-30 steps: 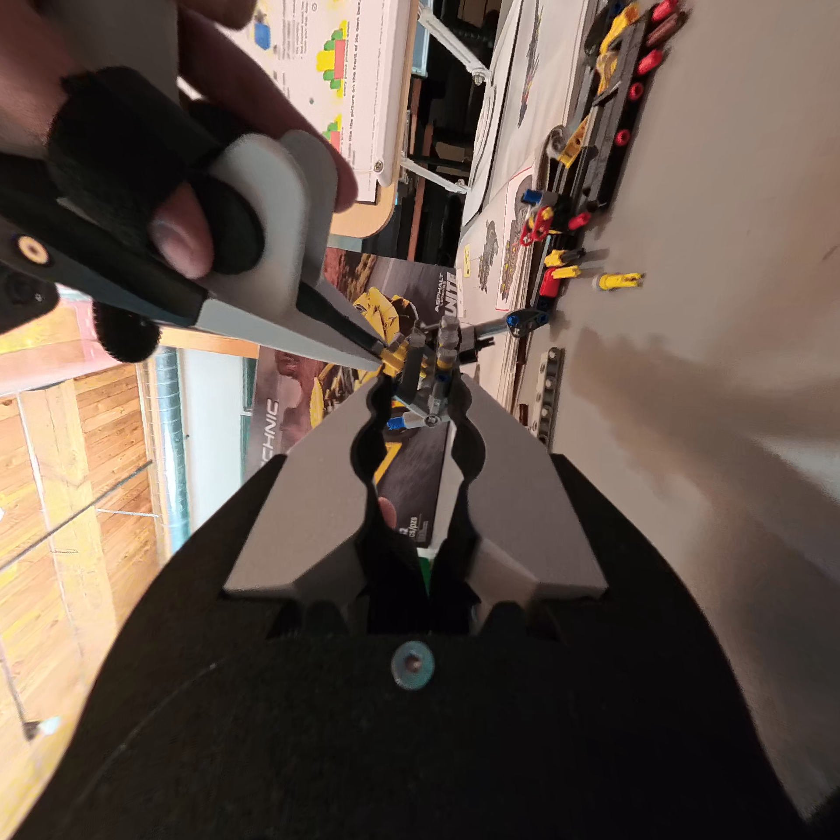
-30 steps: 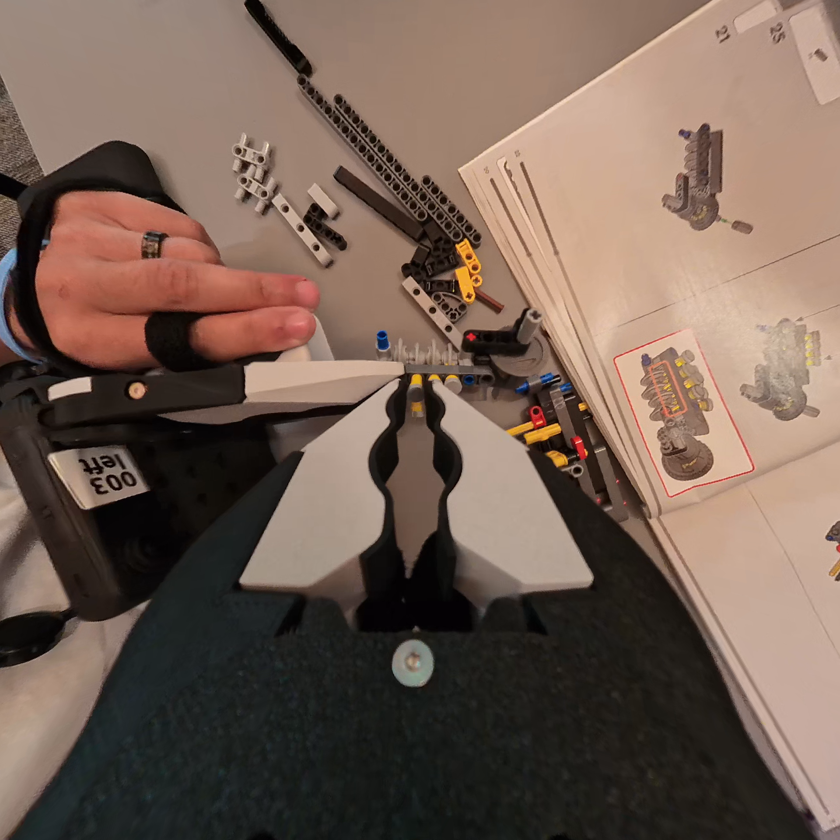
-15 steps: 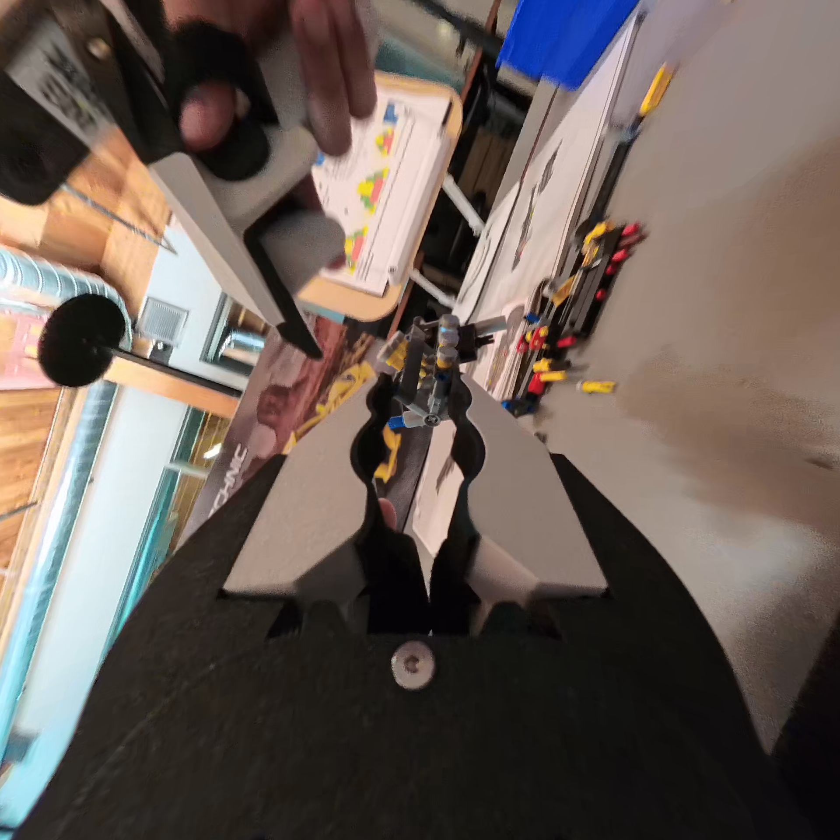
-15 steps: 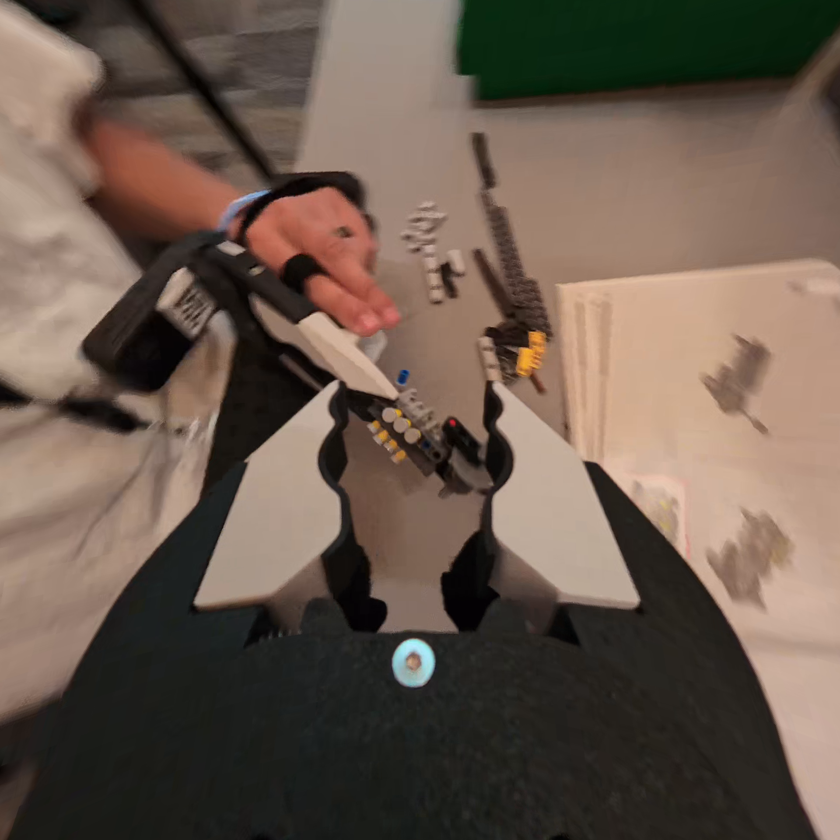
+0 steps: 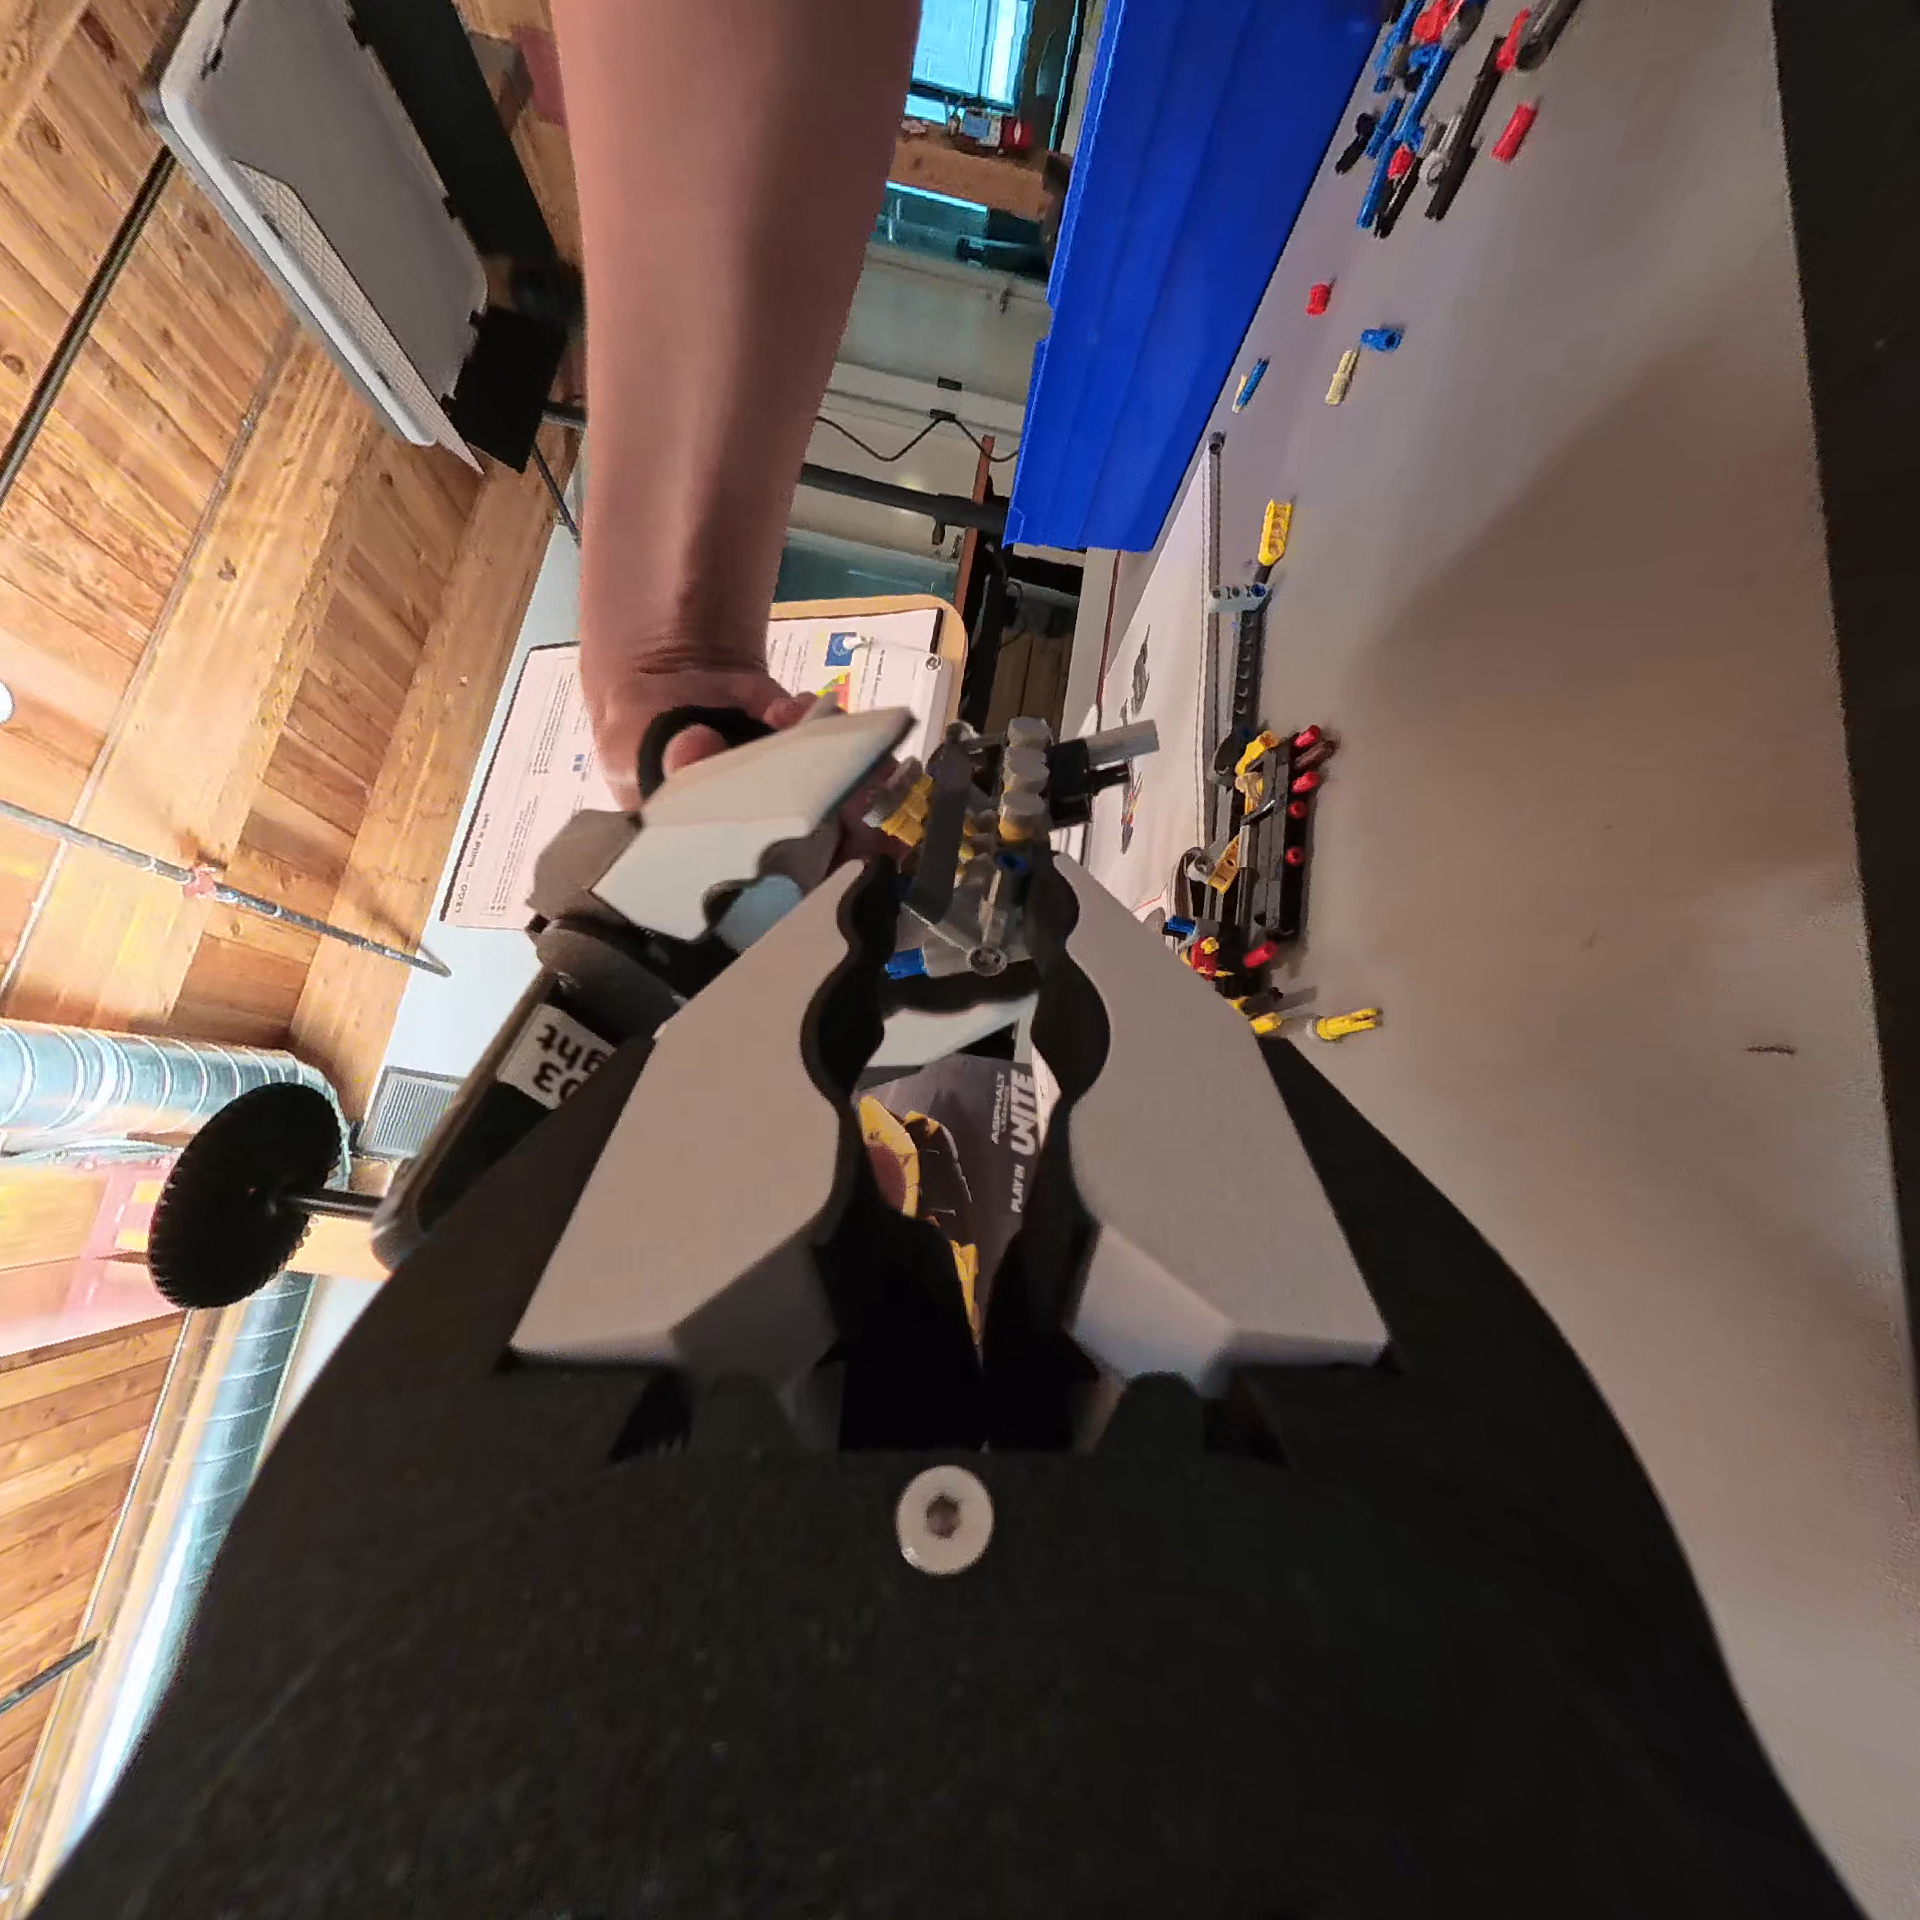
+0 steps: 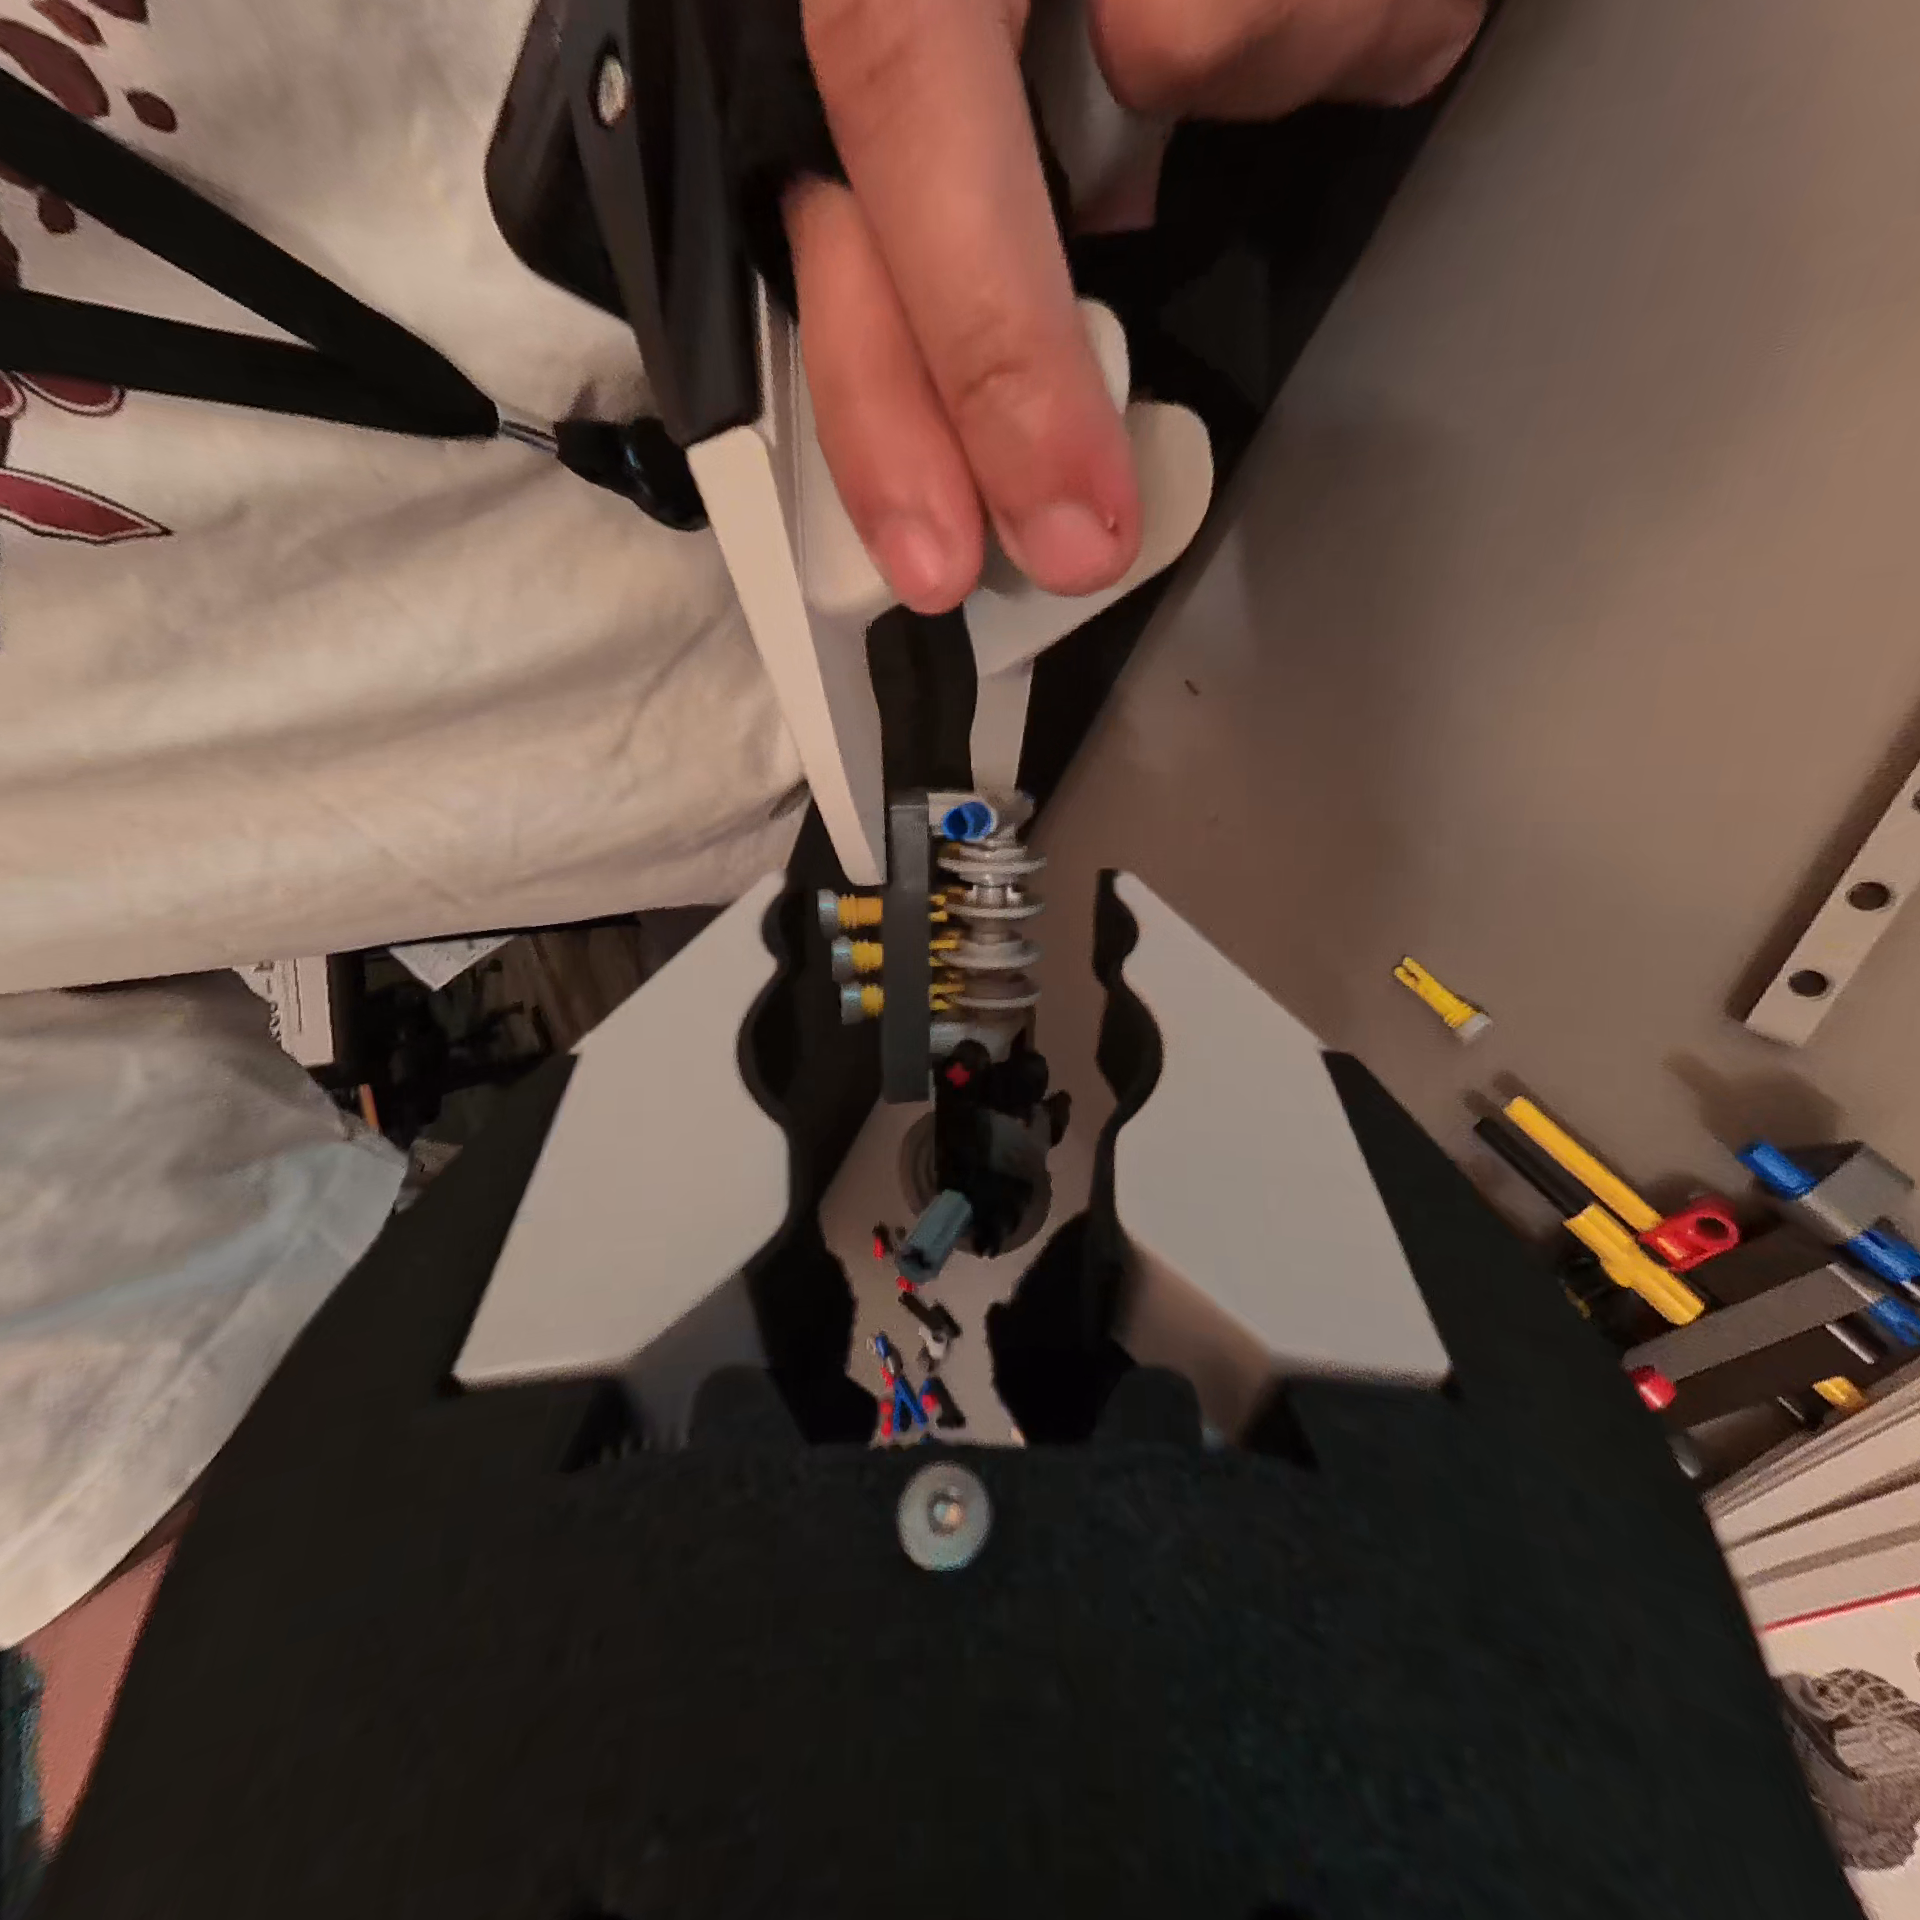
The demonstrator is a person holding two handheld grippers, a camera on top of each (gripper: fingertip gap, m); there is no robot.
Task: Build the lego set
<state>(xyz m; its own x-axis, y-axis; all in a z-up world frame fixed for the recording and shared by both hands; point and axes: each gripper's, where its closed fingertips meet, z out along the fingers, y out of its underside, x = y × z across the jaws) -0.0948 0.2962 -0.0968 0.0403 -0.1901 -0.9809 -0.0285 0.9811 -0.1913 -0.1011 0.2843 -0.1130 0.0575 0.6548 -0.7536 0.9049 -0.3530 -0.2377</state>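
Observation:
The lego assembly (image 5: 1023, 769) is a dark grey beam with yellow pins, grey discs and a black block. My left gripper (image 5: 956, 873) is shut on one end of it and holds it in the air above the grey table (image 5: 1558, 935). In the right wrist view the assembly (image 6: 904, 966) hangs from the left gripper (image 6: 935, 831), which comes in from above. My right gripper (image 6: 940, 883) is open, with its jaws wide on either side of the assembly and not touching it. The right gripper (image 5: 862, 800) also shows in the left wrist view, just left of the assembly.
A cluster of loose black, red and yellow parts (image 5: 1262, 831) lies on the table, with a blue bin (image 5: 1143, 260) behind it. A lego box (image 5: 966, 1143) lies below the left gripper. Loose parts (image 6: 1662, 1278), a yellow pin (image 6: 1439, 1003) and a booklet (image 6: 1818, 1558) lie at the right. My two grippers' fingertips are within a few centimetres of each other.
My right gripper was shut at the assembly's yellow pins, then opened, drew back and swung round to face the left gripper. The left gripper turned while keeping hold of the assembly.

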